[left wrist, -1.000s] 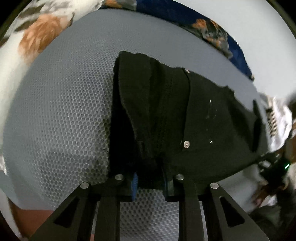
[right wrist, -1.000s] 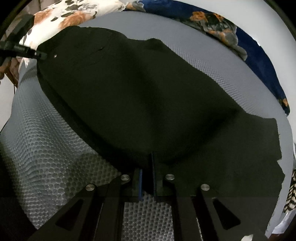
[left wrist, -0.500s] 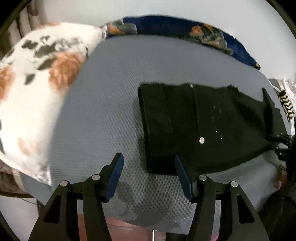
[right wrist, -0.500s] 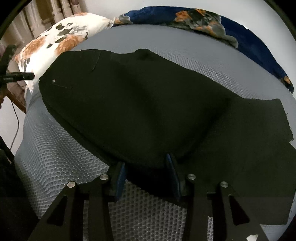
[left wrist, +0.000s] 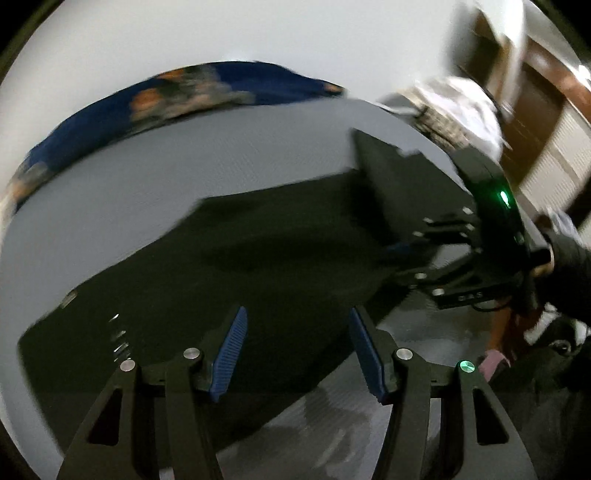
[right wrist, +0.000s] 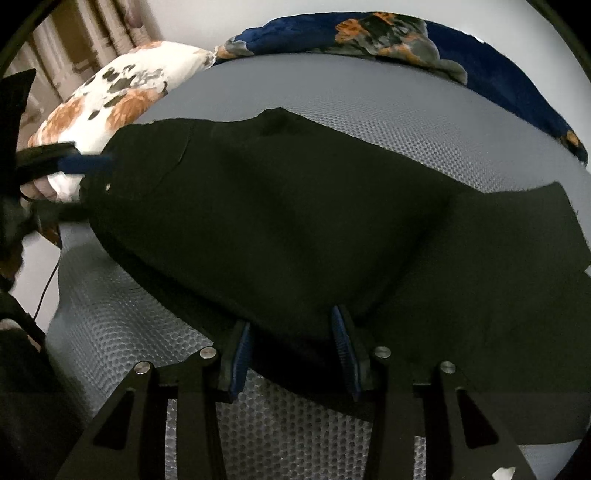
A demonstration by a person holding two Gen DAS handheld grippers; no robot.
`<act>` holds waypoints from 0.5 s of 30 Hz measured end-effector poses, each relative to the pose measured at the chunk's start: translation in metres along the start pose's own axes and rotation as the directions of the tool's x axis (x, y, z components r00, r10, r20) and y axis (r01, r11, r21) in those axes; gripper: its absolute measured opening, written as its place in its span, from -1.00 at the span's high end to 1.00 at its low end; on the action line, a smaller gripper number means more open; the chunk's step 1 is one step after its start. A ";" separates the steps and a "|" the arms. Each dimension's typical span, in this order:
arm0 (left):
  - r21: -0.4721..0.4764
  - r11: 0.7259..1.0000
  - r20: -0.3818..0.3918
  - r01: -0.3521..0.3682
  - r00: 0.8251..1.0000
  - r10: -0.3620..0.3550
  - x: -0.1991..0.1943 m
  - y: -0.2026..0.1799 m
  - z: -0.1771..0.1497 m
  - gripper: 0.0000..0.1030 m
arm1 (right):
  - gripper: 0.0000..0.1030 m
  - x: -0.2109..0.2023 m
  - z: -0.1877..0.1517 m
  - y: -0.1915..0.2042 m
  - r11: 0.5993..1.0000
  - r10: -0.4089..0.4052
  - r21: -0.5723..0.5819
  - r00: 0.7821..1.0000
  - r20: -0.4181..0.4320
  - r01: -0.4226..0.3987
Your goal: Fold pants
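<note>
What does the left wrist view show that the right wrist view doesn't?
Left wrist only: the right tongs seen from outside, a green light on the body behind them, a brown door at far right. The view is blurred.

Right wrist only: a white and orange floral pillow, curtains top left, and the left tongs at the pants' left end.

Both: the black pants spread on the grey mesh surface, the blue floral blanket behind, and each view's own tongs open over the pants' near edge.
</note>
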State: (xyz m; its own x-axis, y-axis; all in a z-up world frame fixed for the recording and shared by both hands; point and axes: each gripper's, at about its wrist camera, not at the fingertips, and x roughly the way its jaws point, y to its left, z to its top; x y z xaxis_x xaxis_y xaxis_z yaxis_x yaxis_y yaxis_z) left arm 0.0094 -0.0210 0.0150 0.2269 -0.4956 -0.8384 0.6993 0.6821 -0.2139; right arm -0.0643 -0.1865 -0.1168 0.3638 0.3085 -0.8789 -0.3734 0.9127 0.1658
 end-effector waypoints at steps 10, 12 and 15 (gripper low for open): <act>0.187 0.979 -0.108 0.086 0.992 -0.067 0.077 -0.058 0.007 0.01 | 0.23 -0.005 0.000 -0.008 0.998 0.048 0.038 0.999 0.020 -0.048; 0.194 0.978 -0.121 0.079 0.991 -0.056 0.086 -0.064 0.006 0.35 | 0.23 -0.007 0.001 -0.009 0.998 0.052 0.037 0.998 0.020 -0.053; 0.194 0.980 -0.139 0.053 0.990 -0.026 0.099 -0.067 0.007 0.79 | 0.22 -0.017 0.002 -0.015 0.997 0.066 0.033 0.997 0.040 -0.067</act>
State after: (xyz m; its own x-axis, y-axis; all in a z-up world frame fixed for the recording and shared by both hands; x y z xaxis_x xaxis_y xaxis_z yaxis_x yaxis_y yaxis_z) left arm -0.0103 -0.1196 -0.0506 0.1123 -0.4336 -0.8941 0.8284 0.5377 -0.1567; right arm -0.0634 -0.2047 -0.1037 0.3719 0.3783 -0.8477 -0.3686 0.8983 0.2391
